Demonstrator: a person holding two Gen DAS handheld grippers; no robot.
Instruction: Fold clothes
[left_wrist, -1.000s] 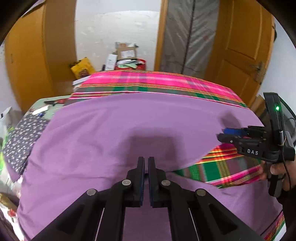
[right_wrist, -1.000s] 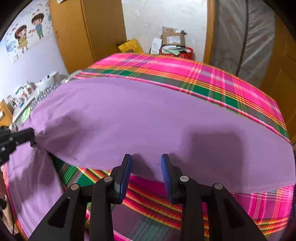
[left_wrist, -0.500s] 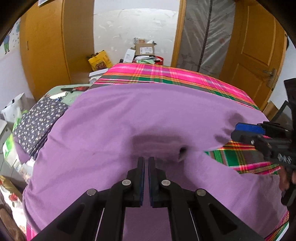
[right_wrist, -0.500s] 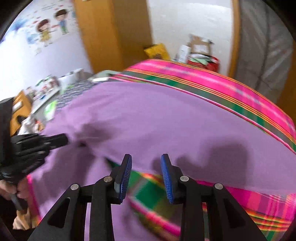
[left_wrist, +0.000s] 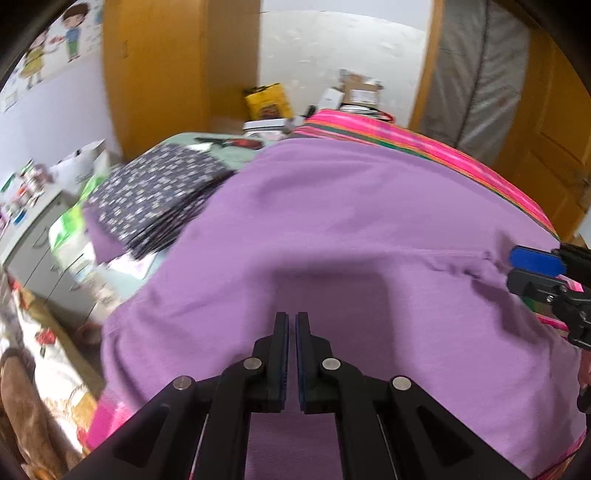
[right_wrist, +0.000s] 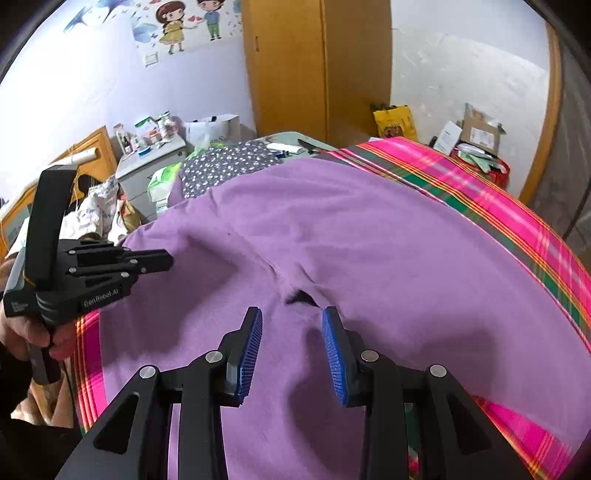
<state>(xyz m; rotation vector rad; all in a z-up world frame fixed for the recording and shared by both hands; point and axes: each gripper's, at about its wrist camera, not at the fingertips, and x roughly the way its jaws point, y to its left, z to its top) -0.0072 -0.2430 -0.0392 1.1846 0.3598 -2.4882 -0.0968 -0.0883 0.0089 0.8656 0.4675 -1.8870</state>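
- Pink plaid bed cover lies under a big purple cloth, which spreads over most of the bed.
- Left tool has its fingers almost pressed together, with nothing between them that I can see.
- Right tool is wide apart, holding nothing (a little dark wrinkle sits at 12 o'clock from it).
- Purple cloth looks soft, light and floppy; grab an edge or corner.

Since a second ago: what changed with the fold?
The purple cloth has been carried across the plaid sheet; the plaid wedge between its layers is now mostly covered. The left gripper stays shut, nothing visibly between its fingers; the right gripper stays open above the cloth. The dotted fabric is unmoved.
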